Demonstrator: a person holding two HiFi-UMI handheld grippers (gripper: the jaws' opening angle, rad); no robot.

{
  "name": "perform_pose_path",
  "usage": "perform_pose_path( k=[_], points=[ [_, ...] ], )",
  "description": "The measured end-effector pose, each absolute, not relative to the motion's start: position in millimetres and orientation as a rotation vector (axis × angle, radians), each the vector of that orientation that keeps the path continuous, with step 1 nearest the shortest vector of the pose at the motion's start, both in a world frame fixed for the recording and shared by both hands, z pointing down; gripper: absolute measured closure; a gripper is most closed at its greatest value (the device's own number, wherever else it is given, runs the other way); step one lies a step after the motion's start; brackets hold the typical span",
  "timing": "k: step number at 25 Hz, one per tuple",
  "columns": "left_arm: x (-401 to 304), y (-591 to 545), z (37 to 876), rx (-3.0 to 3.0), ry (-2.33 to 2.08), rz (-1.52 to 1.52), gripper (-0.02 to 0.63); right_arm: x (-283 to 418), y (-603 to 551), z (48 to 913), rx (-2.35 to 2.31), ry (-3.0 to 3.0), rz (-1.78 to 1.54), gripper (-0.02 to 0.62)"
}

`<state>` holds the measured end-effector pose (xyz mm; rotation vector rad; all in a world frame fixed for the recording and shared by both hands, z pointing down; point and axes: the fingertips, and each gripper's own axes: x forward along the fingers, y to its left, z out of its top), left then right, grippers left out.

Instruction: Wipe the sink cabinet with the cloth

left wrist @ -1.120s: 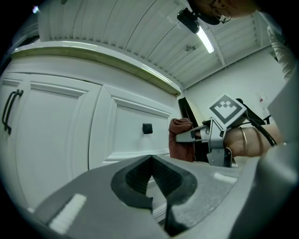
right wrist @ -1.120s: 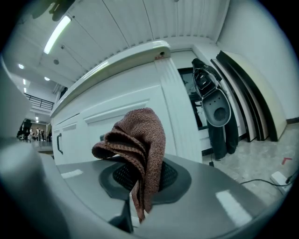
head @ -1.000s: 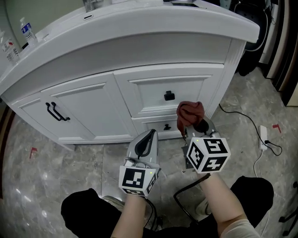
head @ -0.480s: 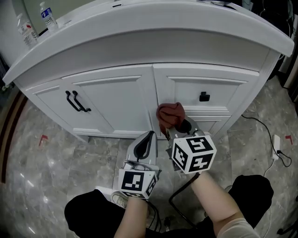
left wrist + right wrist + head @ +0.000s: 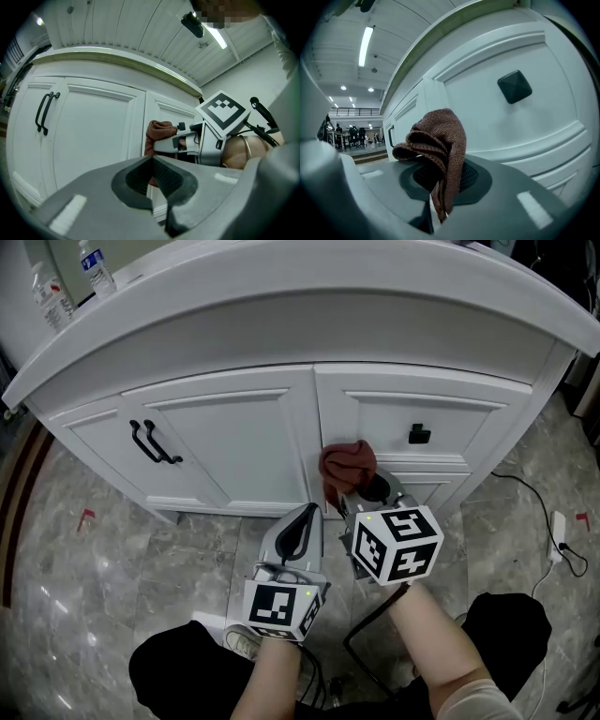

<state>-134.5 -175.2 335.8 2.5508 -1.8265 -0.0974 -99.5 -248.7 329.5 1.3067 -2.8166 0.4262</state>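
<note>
The white sink cabinet (image 5: 234, 442) fills the head view, with a door on the left and drawers on the right. A reddish-brown cloth (image 5: 348, 465) is bunched in my right gripper (image 5: 345, 491), which is shut on it and holds it against the cabinet front, just left of the drawers. In the right gripper view the cloth (image 5: 438, 143) sticks up out of the closed jaws, close to the drawer front (image 5: 497, 112). My left gripper (image 5: 302, 521) is shut and empty, below and left of the cloth, short of the cabinet. The left gripper view shows the cloth (image 5: 157, 136) ahead.
A black bar handle (image 5: 150, 442) is on the left door and a black square knob (image 5: 419, 435) on the upper drawer. Water bottles (image 5: 97, 268) stand on the countertop at the far left. A white power strip and cable (image 5: 561, 535) lie on the marble floor at right.
The right gripper with the cloth moved left across the cabinet front, from beside the drawer knobs to the post between door and drawers. The view shifted too. The left gripper stayed shut.
</note>
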Motion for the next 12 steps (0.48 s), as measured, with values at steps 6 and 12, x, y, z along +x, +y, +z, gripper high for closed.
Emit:
perform_pose_path(
  k=[6,12],
  points=[
    [-104.2,-179.1,337.2,2.609,-1.761,-0.07,0.606,-64.1,-256.6,327.8,1.371,-2.802,0.501,0.515],
    [-86.4,-180.4,331.8,2.641,-1.729,-0.075,0.606,-31.8,-261.0,321.6,1.447,-2.78,0.516,0.514]
  ],
)
